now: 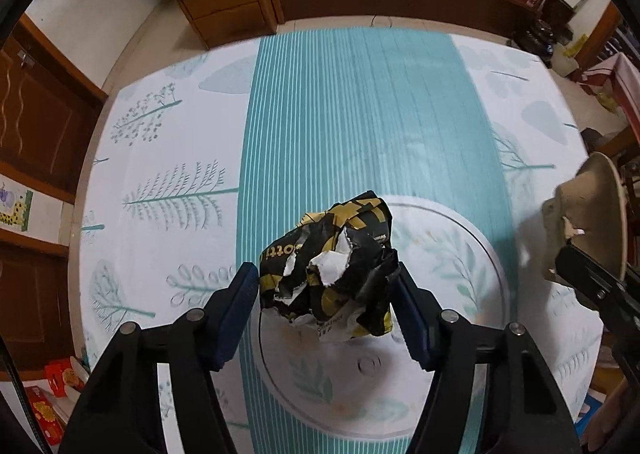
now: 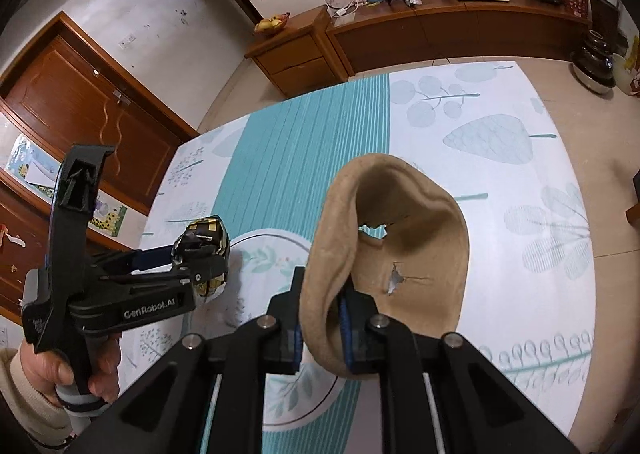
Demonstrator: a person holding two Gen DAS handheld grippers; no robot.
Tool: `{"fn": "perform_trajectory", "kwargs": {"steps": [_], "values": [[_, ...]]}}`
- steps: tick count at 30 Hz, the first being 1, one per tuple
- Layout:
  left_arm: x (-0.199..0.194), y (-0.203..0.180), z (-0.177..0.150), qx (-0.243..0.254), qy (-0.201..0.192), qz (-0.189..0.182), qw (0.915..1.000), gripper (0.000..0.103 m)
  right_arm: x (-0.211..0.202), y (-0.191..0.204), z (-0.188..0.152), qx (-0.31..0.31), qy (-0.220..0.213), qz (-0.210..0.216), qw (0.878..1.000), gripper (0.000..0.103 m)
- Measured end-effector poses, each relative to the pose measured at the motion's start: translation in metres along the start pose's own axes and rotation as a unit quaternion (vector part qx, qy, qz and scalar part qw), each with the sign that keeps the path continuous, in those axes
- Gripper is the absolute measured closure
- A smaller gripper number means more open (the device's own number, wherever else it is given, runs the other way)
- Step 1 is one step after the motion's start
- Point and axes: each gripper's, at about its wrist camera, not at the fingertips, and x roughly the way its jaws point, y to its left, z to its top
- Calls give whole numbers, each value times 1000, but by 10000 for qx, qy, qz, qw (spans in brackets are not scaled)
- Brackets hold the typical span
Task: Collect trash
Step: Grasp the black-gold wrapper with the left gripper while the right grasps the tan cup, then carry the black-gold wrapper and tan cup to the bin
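Note:
A crumpled black-and-yellow wrapper [image 1: 332, 254] with torn white patches sits between the blue pads of my left gripper [image 1: 324, 274], and both pads press on its sides. In the right wrist view the same wrapper [image 2: 206, 232] shows at the tip of the left gripper [image 2: 200, 258], just above the table. My right gripper [image 2: 324, 290] is shut on the edge of a curled tan sheet [image 2: 408, 238] with small torn holes. From the left wrist view that tan sheet [image 1: 584, 214] hangs at the far right, with the right gripper [image 1: 576, 258] below it.
The table wears a white leaf-print cloth with a teal striped band [image 1: 360, 114] and a round glass disc [image 1: 472, 246] under the wrapper. A wooden cabinet [image 1: 224, 2] and sideboard stand beyond it, with wooden doors [image 2: 80, 102] to the left. A person's hand [image 2: 52, 366] holds the left gripper's handle.

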Motion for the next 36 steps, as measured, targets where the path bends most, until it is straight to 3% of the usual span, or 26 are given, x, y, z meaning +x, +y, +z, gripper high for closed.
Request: {"fn": "perform_trajectory", "kwargs": {"steps": [8,16,26,30,36], "values": [[-66,-1,-52,205,-289,-22,9994,39,-31,24,-34,100,-68,96,9999,89],[-130,27,-143,232,-530,-355,9977,39,-75,64,-101,296,-160,234,9992,89],[-196,70,-274,425,-981,-1017,9890,39,-145,140,-231,668,-683,-14,9954,89],[-202,80,-324,603,-952,-1187,9865,39,-162,166,-285,889,-813,-117,9926,89],[-195,86,-389,765,-739,-1430,9840,39,-171,188,-353,1079,-632,-200,9920,89]]}}
